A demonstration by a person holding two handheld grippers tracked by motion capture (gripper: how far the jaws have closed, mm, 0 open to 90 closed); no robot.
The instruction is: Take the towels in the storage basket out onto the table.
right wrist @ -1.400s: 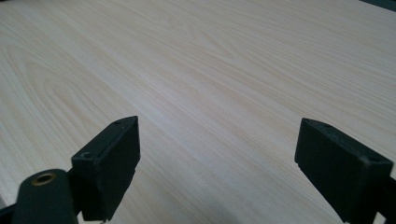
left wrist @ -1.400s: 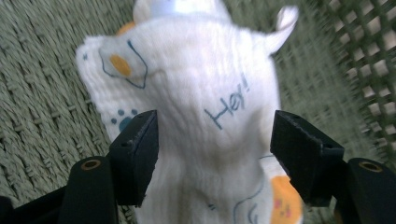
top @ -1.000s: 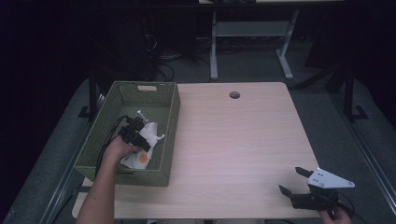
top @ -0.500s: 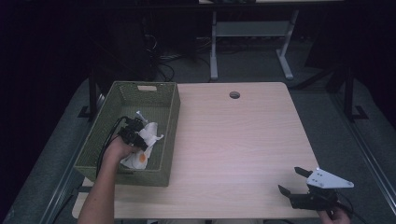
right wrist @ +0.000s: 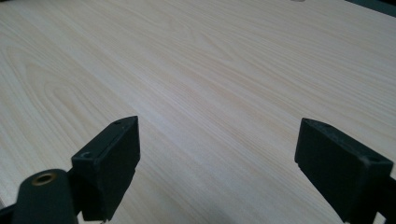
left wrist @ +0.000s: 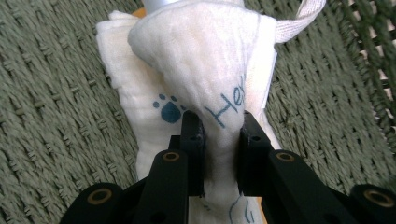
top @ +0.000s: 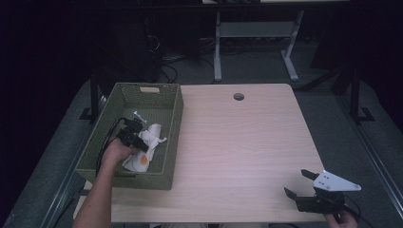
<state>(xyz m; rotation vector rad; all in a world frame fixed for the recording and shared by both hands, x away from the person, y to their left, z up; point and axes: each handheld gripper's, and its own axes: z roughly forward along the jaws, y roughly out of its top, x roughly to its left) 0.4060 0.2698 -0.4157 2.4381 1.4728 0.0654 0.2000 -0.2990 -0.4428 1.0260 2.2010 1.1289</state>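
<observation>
From the high view, the left gripper point(top: 138, 140) sits inside the green basket point(top: 171, 124) at the table's point(top: 237, 142) nine o'clock, its jaws having just been closing on a white cloth point(top: 151, 137). The right gripper point(top: 300, 184) rests at five o'clock, jaws wide.

In the left gripper view, the cloth point(left wrist: 201, 70), printed with a blue paw, is pinched in a fold between the jaws.

In the right gripper view, bare table point(right wrist: 210, 70) lies between spread jaws.

The grasp looks done; lifting the cloth out of the basket remains.
</observation>
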